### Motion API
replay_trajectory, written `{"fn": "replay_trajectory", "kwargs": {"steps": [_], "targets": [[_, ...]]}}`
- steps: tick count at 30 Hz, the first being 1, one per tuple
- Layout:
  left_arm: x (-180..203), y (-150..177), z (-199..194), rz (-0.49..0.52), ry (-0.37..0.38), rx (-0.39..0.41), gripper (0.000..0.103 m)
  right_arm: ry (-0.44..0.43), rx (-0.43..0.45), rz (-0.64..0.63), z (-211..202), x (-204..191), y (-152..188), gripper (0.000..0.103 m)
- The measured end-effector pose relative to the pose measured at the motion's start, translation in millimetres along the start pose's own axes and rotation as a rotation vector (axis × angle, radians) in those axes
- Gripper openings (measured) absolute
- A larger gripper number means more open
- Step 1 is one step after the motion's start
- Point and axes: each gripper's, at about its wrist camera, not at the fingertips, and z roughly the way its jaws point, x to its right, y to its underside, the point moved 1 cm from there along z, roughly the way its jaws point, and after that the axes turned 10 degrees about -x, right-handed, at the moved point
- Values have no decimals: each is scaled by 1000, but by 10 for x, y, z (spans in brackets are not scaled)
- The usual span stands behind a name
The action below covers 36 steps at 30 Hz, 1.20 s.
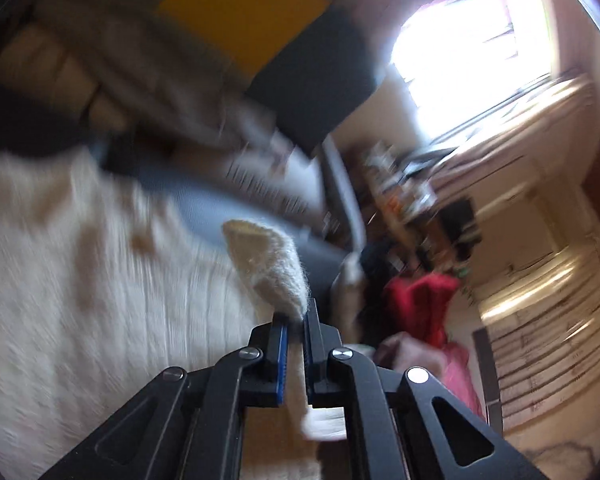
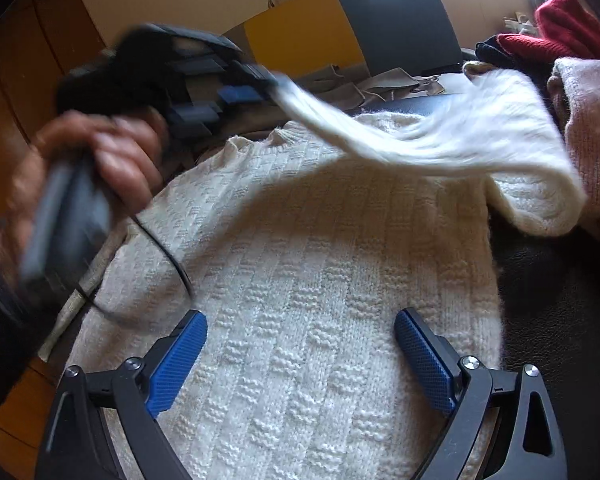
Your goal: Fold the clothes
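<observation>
One cream knit sweater (image 2: 300, 280) lies spread flat on a dark leather seat (image 2: 548, 312). Its one raised sleeve (image 2: 440, 140) stretches across above the chest. There are two grippers. The left gripper (image 1: 296, 322) has its jaws nipped tight on the sleeve cuff (image 1: 272, 268), and the person's left hand (image 2: 100, 152) holds it up over the sweater's collar edge, tilted. The right gripper (image 2: 300, 356) hovers low over the sweater's body, jaws spread wide, gripping nothing. Near the seat's far edge sit a red garment (image 2: 572, 28) and a pink one (image 2: 592, 128).
</observation>
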Motion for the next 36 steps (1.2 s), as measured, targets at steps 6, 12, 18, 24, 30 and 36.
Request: {"fn": "replay_trajectory", "kwargs": {"steps": [6,12,18,24,30,36], "targets": [[-188,-57,-721,50,-38,111,5,-17,-14,5,-13,6,-1,101],[-382,-112,-1441,99,-77,221,5,-15,-34,19,-29,7,-24,101],[-1057,51,-1685,40,-138,194,5,-40,-21,138,-121,166,-245,99],[-1481,265,-1592,15,-199,127,5,-51,38,266,-227,373,-546,97],[-1835,497,-1495,-24,-217,74,6,63,40,267,-128,376,-980,97],[-2001,387,-1501,-101,-118,62,20,159,-11,202,156,269,-1146,97]]}}
